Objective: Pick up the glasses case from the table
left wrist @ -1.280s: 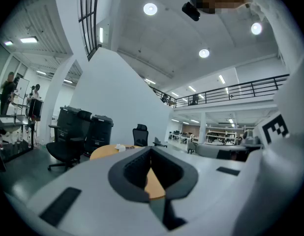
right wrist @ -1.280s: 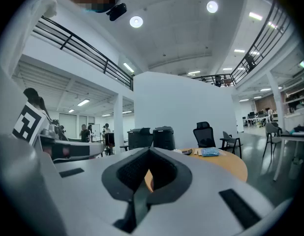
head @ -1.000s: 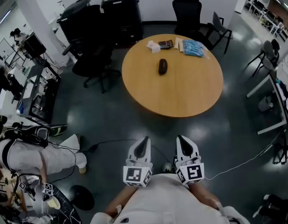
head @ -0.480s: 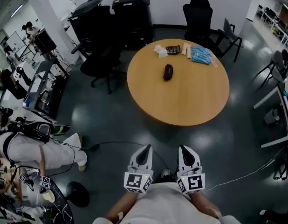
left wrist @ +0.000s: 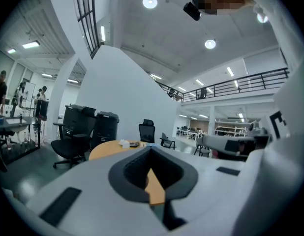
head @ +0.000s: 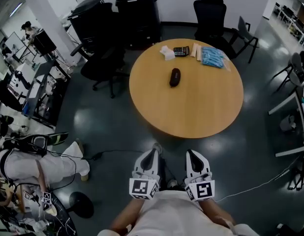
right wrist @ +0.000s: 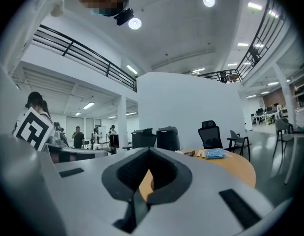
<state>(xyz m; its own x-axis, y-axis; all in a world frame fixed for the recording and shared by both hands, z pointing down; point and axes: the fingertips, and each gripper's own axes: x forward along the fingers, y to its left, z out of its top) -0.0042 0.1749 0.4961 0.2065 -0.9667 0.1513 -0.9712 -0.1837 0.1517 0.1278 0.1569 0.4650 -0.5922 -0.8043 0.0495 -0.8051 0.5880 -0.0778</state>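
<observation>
The glasses case (head: pixel 175 77), dark and oval, lies on the round wooden table (head: pixel 201 107), left of its middle. Both grippers are held low in front of the person's body, well short of the table's near edge and over the dark floor. My left gripper (head: pixel 152 150) and my right gripper (head: pixel 192 154) point toward the table side by side, each shut with nothing between its jaws. In the left gripper view the closed gripper tip (left wrist: pixel 151 149) covers most of the table (left wrist: pixel 105 150). The case is hidden in both gripper views.
At the table's far edge lie a calculator (head: pixel 181 51), a white object (head: pixel 167 53) and a blue packet (head: pixel 212 57). Black office chairs (head: pixel 99 63) and two black bins (head: pixel 137 14) stand behind and left. A cable (head: pixel 112 151) runs on the floor; a seated person (head: pixel 29 163) is at the left.
The person has stepped toward the table, which now sits a little nearer and larger in the head view. Both grippers stayed shut and side by side.
</observation>
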